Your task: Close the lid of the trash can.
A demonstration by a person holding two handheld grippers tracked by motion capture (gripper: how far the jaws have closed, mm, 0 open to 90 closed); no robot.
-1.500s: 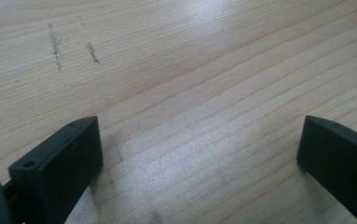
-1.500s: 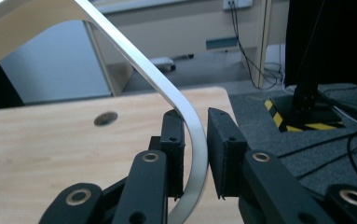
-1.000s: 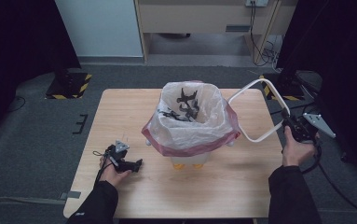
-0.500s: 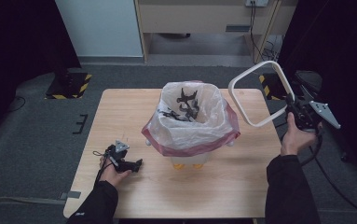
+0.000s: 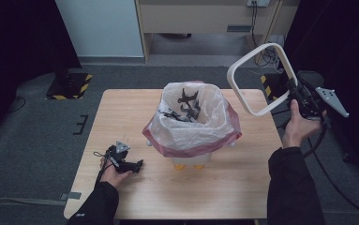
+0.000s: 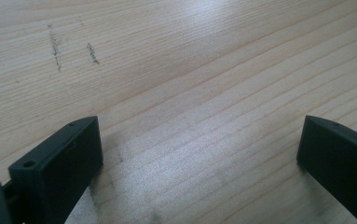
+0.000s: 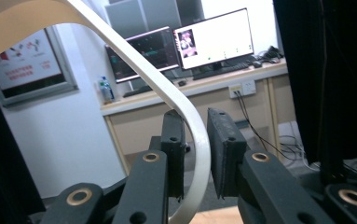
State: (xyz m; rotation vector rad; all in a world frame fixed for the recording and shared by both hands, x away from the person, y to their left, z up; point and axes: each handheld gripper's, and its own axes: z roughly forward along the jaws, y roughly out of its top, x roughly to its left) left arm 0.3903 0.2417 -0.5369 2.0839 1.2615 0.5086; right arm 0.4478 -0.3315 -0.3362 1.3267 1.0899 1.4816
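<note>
We count one white ring frame (image 5: 261,77), one bin (image 5: 191,140) lined with a clear-and-pink bag, one counter (image 5: 135,108), two tools. Landmark is the bin.

Right tool (image 5: 295,93): to the right of the bin, off the counter's edge and raised above the bin's rim. We see its jaws clamped narrow on the frame's rim; in the right gripper view the white band (image 7: 185,116) runs up between the two jaws, both of which sit against it. The frame stands tilted on edge, its loop leaning toward the bin, not touching it.

Left tool (image 5: 126,164): to the left of the bin and nearer the person, lying low on the counter, well apart from the bin. Jaws wide, bare wood (image 6: 190,93) between them, holding nothing.

Inside the bin: dark scraps (image 5: 184,108). We can't count them or tell what they are; they overlap and the bag's folds cover part of them.

Hidden or cut off:
- the frame's upper loop runs out of the right gripper view at top left
- the bin's base is mostly under the bag; only two orange bits (image 5: 186,166) show below it
- both forearms are cut by the bottom edge of the high view
- two monitors (image 7: 181,44) and one bottle (image 7: 105,88) sit on a desk behind the right tool, screen content too small to read
</note>
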